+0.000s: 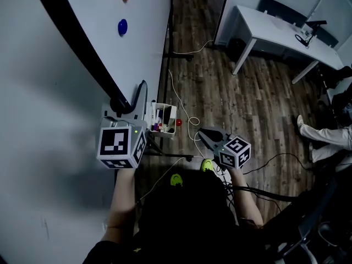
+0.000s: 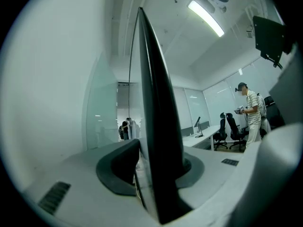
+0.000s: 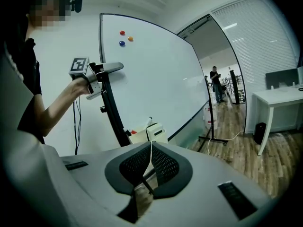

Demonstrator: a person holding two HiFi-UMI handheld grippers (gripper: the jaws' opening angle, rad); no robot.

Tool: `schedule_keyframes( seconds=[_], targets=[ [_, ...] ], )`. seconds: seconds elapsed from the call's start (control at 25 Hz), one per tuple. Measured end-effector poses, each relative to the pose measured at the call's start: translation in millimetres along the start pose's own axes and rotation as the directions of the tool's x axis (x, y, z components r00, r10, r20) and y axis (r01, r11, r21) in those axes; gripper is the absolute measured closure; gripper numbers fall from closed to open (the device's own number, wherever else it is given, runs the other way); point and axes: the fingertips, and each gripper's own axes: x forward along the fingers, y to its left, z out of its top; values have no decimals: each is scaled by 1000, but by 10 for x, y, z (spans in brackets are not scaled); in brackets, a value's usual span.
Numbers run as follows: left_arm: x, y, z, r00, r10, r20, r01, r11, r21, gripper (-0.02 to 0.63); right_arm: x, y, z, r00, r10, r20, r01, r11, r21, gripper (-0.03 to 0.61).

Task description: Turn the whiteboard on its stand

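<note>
While the right gripper (image 1: 202, 132) hangs off to the side with its jaws together on nothing, the left gripper (image 1: 130, 103) is clamped onto the black edge (image 2: 158, 126) of the one whiteboard (image 1: 146, 54), edge right between its jaws, three magnets (image 1: 122, 26) higher up.

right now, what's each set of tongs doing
left tongs: closed on the black-framed edge of the big white whiteboard
right tongs: closed, holding nothing
</note>
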Motion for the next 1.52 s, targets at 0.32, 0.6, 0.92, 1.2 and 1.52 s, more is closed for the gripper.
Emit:
schedule_keyframes(
  seconds=[0.32, 0.6, 0.92, 1.2, 1.52],
  targets=[
    [0, 7, -192, 1000, 7, 9, -7, 1000, -3, 480, -52, -54, -137, 1000, 13, -2, -13, 999, -30, 552],
    [34, 44, -412, 999, 24, 24, -25, 1000, 3, 480, -196, -52, -339, 1000, 3, 15, -2, 998, -61, 552],
    [263, 140, -661, 999, 33, 34, -33, 999, -3, 480, -326, -191, -567, 999, -39, 27, 41, 996, -76, 552],
    [1109, 422, -277, 999, 32, -4, -32, 999, -2, 483, -332, -507, 8, 998, -60, 19, 61, 997, -41, 552],
    [1208, 634, -330, 998, 53, -15, -53, 999, 2, 492, -347, -518, 49, 998, -57, 14, 58, 996, -63, 552]
  ],
)
